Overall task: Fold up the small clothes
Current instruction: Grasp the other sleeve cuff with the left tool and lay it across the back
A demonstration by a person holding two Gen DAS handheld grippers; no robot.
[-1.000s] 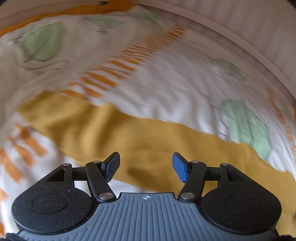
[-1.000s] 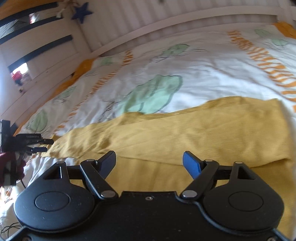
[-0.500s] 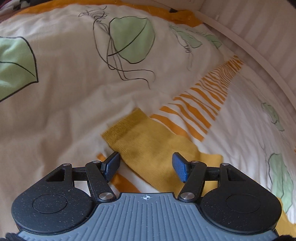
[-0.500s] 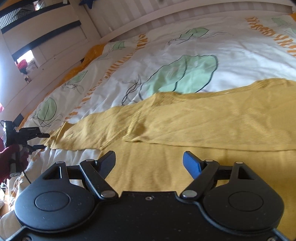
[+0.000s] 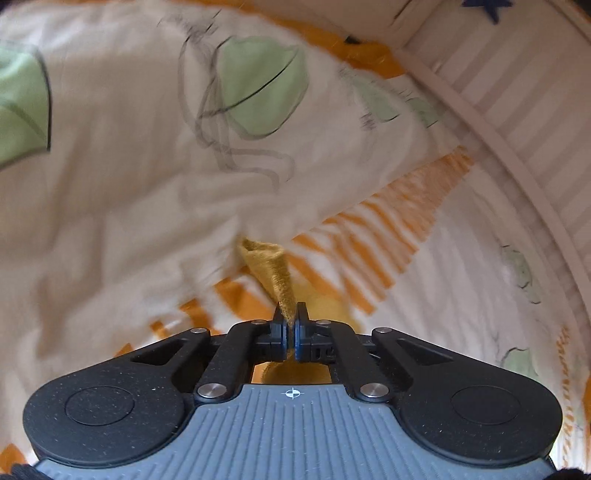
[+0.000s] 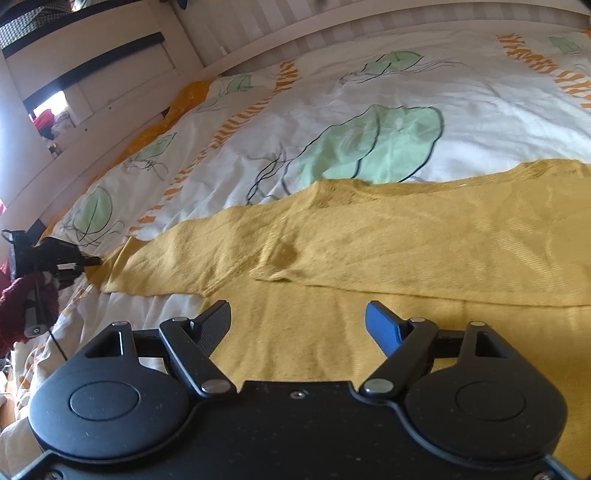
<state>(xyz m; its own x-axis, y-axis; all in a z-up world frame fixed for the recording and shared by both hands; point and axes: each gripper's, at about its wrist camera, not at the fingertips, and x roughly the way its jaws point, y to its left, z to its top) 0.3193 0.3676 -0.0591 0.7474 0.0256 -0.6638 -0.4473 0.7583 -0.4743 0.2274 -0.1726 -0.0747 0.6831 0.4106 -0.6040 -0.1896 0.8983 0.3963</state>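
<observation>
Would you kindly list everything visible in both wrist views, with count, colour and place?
Garment: one, mustard yellow, spread across the near part of the bed, one narrow end pinched at far left.
Duvet: one, white with green leaves and orange stripes, under the garment.
Bed rail: one, white, along the far edge.
Star: one, dark blue, on the wall beyond.
Sleeve: one, dark red, at left edge.
Left hand-held gripper: one, black, just closed on the garment's end.
Right hand-held gripper: one, black, open above the garment.
</observation>
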